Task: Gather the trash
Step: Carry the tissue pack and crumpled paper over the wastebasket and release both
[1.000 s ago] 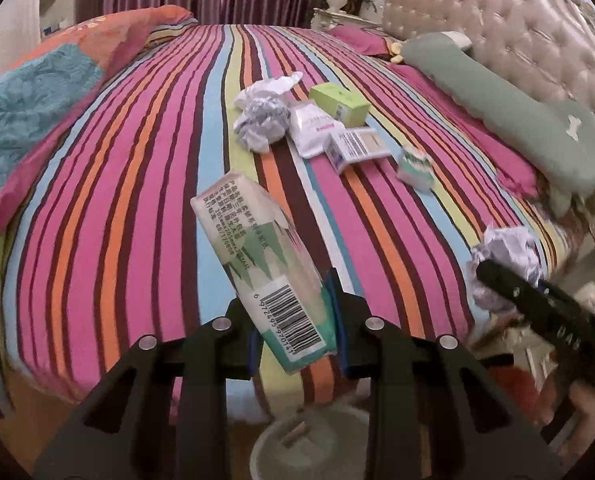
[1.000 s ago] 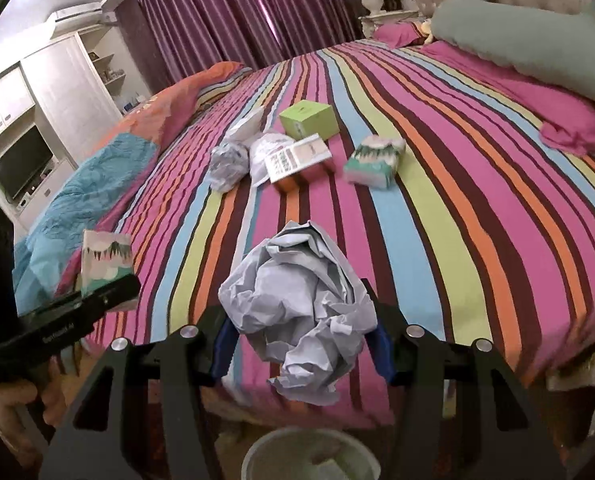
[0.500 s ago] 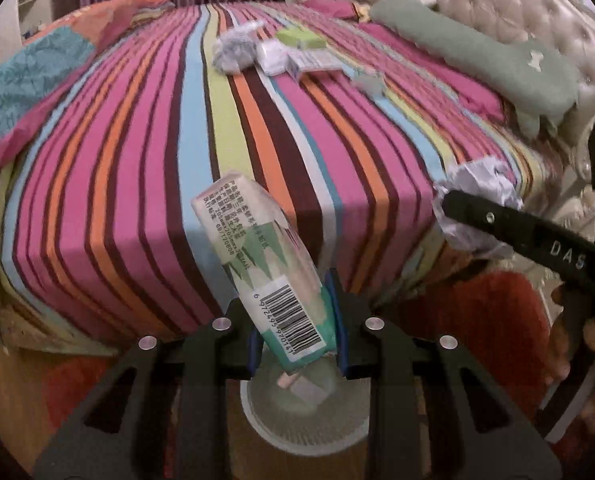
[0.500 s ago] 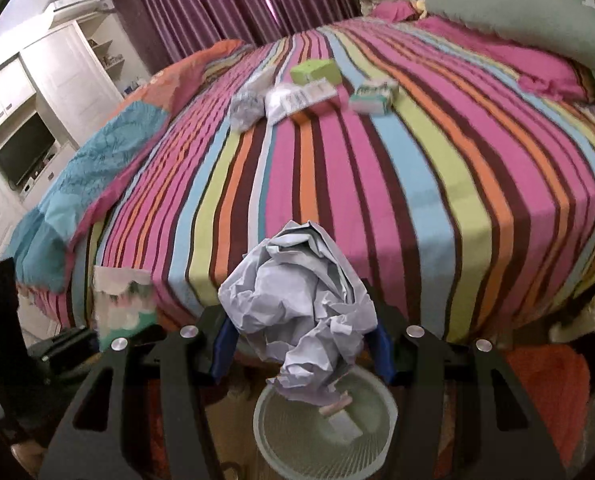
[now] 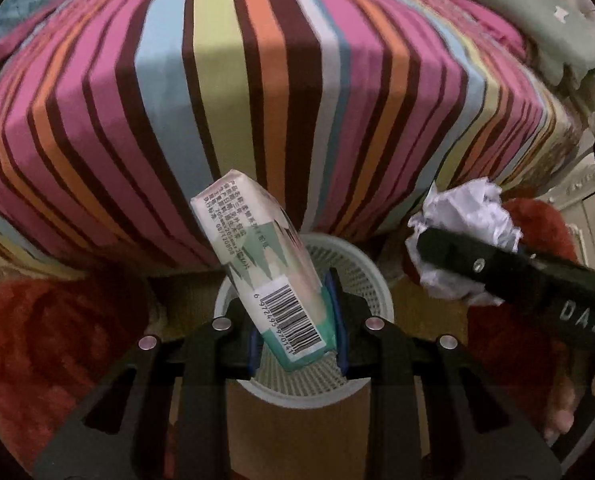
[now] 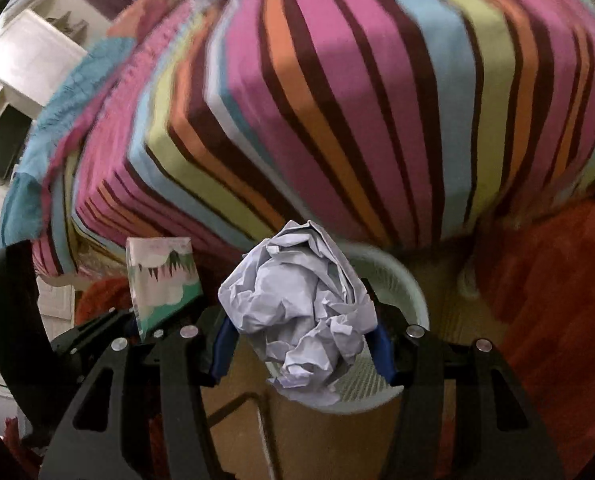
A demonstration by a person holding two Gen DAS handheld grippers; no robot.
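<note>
Left gripper [image 5: 293, 328]: fingers pinching a tissue pack [image 5: 263, 268] by its lower, barcoded end, blue pads pressed to both sides. Pack tilted, upper end leaning away toward the left finger's side, barcode face toward the lens. Directly beyond and beneath the fingertips: pale mesh wastebasket [image 5: 361, 276], round rim showing on both sides of the pack, open mouth under the pack's lower corner. Pack not touching the basket as far as can be told.

Right gripper [image 6: 301, 340]: fingers clamped on a crumpled paper ball [image 6: 301, 312], blue pads hard against its flanks. Ball bulging above and below the fingertips, a loose fold hanging under them. Same basket [image 6: 401, 280] behind and below the ball, rim curving out past the right finger, mesh wall visible under the hanging fold.

From the left wrist view: right gripper [image 5: 429, 240] off to the right of the left fingers, near, paper ball [image 5: 465, 232] wedged at its tip, beside the basket rim rather than over it. From the right wrist view: left gripper [image 6: 137, 320] just left of the right fingers, tissue pack [image 6: 161, 280] standing up from it.

Beyond both sets of fingertips: foot of the striped bed [image 5: 257, 100], cover dropping over the edge just behind the basket. Red rug [image 5: 49, 340] on either side of the fingers; wooden floor [image 5: 309, 432] directly under them. Upper edge of both views blurred.
</note>
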